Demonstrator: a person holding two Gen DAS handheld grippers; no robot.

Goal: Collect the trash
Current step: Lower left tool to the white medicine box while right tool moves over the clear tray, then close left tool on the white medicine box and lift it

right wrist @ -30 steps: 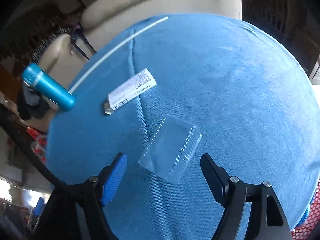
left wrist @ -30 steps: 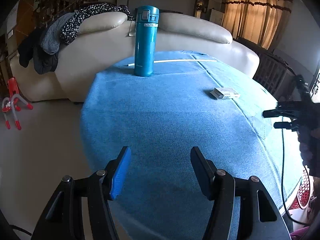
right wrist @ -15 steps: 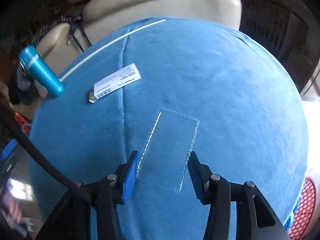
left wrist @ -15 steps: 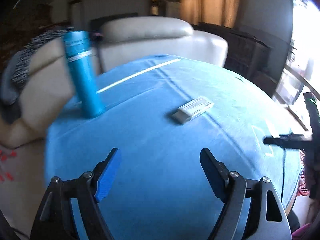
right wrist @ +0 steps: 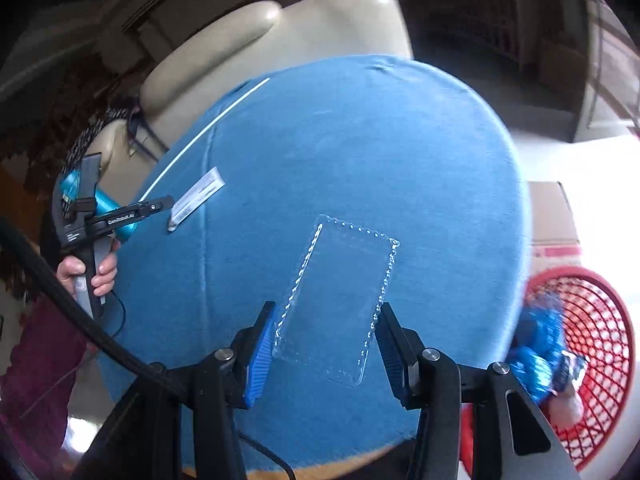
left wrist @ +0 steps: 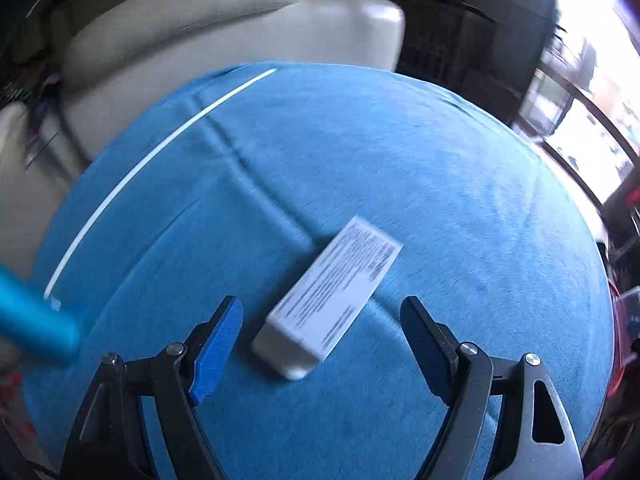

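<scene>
A small white box (left wrist: pixel 328 300) with printed text lies on the blue tablecloth (left wrist: pixel 440 168), just ahead of and between the fingers of my open left gripper (left wrist: pixel 320 332). The box also shows in the right wrist view (right wrist: pixel 196 200), with the left gripper (right wrist: pixel 160 204) next to it. My right gripper (right wrist: pixel 326 344) is shut on a clear plastic tray (right wrist: pixel 340 296) and holds it above the table. A red mesh basket (right wrist: pixel 592 344) with blue wrappers in it sits low at the right.
A teal flask (left wrist: pixel 32 324) stands at the left by the box. A long white strip (left wrist: pixel 152 160) lies along the cloth's far left. A cream sofa (left wrist: pixel 200 28) is behind the table. A cardboard box (right wrist: pixel 552 216) sits on the floor at right.
My left gripper has swung right and closer to the white box, which now lies between its fingers. My right gripper has closed on the clear tray and lifted it toward the basket side.
</scene>
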